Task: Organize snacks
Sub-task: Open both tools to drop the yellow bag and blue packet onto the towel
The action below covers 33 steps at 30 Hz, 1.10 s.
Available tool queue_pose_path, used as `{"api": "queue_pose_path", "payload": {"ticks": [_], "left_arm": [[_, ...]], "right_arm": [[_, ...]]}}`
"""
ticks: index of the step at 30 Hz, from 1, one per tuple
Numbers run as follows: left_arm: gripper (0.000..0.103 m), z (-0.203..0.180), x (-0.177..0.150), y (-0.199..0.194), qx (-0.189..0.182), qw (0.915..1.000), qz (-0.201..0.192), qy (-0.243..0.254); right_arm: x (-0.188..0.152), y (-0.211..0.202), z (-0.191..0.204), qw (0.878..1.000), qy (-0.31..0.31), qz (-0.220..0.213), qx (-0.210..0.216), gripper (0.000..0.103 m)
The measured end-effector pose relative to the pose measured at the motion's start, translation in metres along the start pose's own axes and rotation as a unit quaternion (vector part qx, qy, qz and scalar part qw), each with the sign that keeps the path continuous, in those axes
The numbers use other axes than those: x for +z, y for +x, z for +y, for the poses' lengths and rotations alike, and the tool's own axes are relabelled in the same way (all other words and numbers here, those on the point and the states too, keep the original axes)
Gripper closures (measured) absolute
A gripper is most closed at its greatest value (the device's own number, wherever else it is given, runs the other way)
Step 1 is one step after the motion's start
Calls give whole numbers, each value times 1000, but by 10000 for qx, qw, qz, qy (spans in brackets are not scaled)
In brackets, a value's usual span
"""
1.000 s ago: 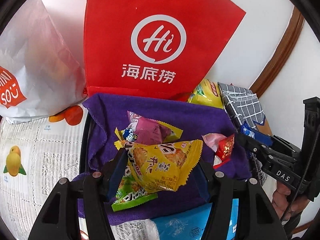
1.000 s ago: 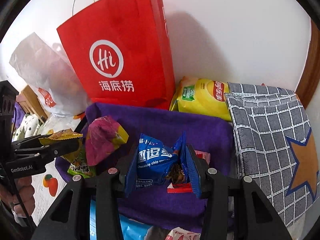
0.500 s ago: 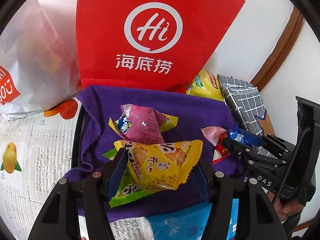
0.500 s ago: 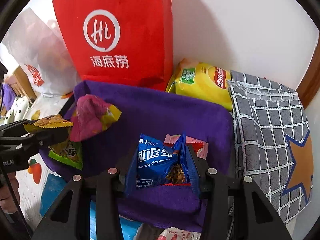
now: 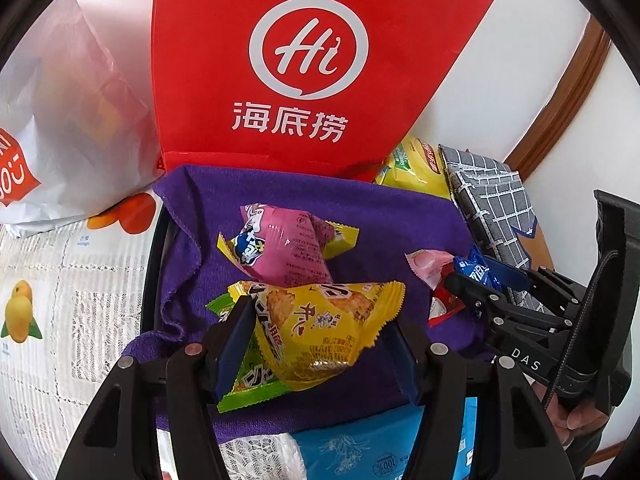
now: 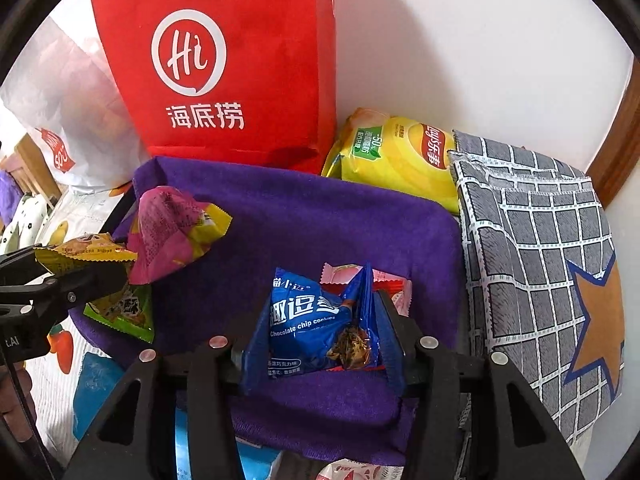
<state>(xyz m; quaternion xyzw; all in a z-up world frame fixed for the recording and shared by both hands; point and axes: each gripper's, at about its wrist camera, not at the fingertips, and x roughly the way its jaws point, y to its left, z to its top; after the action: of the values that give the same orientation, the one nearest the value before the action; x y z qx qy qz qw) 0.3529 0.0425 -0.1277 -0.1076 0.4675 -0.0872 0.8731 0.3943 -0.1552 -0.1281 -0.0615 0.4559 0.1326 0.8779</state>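
A purple cloth lines a dark tray. My left gripper is shut on a yellow snack packet, held just above a green packet at the cloth's left front. Behind them lies a pink packet. My right gripper is low over the cloth's right side. Its jaws are opening, and the blue cookie packet still touches both pads. That packet rests against a small pink-and-red packet.
A red paper bag and a white plastic bag stand behind the tray by the wall. A yellow chips bag and a grey checked pouch lie to the right. A light blue pack lies in front.
My right gripper has come down with the blue packet onto the cloth beside the pink-and-red packet, and its jaws have widened a little. The left gripper has barely moved.
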Motion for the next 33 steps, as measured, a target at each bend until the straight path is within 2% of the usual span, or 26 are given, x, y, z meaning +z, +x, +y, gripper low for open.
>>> {"api": "queue_pose_path", "payload": {"ticks": [6, 8, 11, 15, 17, 22, 26, 33], "left_arm": [[43, -1, -1, 0, 16, 10000, 2, -9], [43, -2, 0, 1, 18, 10000, 8, 12], [43, -3, 0, 1, 10, 10000, 11, 7], [38, -5, 0, -1, -11, 10000, 8, 3], [27, -6, 1, -2, 7, 10000, 68, -23], [27, -13, 2, -11, 33, 10000, -5, 55], [27, -16, 2, -25, -85, 9998, -122, 100], [27, -19, 3, -43, -220, 9994, -257, 76]], "right_arm": [[1, -2, 0, 9999, 44, 99, 50, 46], [2, -6, -1, 9998, 86, 59, 143, 35], [2, -13, 0, 9998, 84, -12, 172, 29], [4, -23, -1, 9998, 72, -105, 130, 29], [5, -32, -1, 9997, 81, -196, 105, 29], [7, -60, -4, 9985, 38, -552, -35, 29], [-1, -74, -15, 9977, 215, -629, -153, 29], [-50, -71, -33, 9981, 545, -161, -251, 32]]}}
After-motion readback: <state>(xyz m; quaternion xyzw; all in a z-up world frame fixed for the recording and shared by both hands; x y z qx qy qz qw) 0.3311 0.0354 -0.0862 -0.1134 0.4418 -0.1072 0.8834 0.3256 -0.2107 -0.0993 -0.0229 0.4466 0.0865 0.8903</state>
